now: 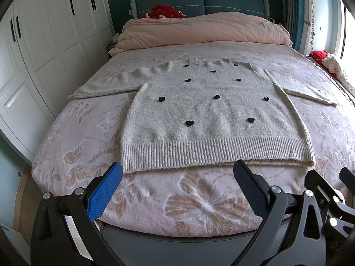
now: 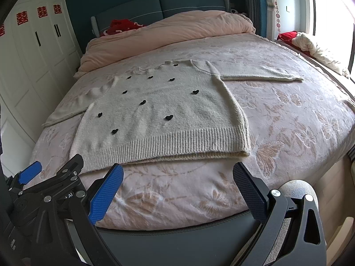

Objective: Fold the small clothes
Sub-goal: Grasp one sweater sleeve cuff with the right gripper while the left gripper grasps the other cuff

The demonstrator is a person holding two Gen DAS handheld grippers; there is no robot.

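Observation:
A small cream knit sweater [image 1: 206,115] with black heart buttons lies flat, front up, on the bed, both sleeves spread out to the sides and the ribbed hem towards me. It also shows in the right wrist view [image 2: 159,115]. My left gripper [image 1: 177,173] is open and empty, hovering just short of the hem near the foot of the bed. My right gripper [image 2: 177,173] is open and empty, also just short of the hem, nearer the sweater's right corner. The left gripper's body shows at the lower left of the right wrist view [image 2: 47,190].
The bed [image 1: 199,204] has a pink butterfly-print cover. A pink duvet [image 1: 199,31] is bunched at the headboard with a red item [image 1: 164,11] behind it. White wardrobes [image 1: 44,44] stand left. Red and cream bundles [image 2: 310,44] lie on the right by the window.

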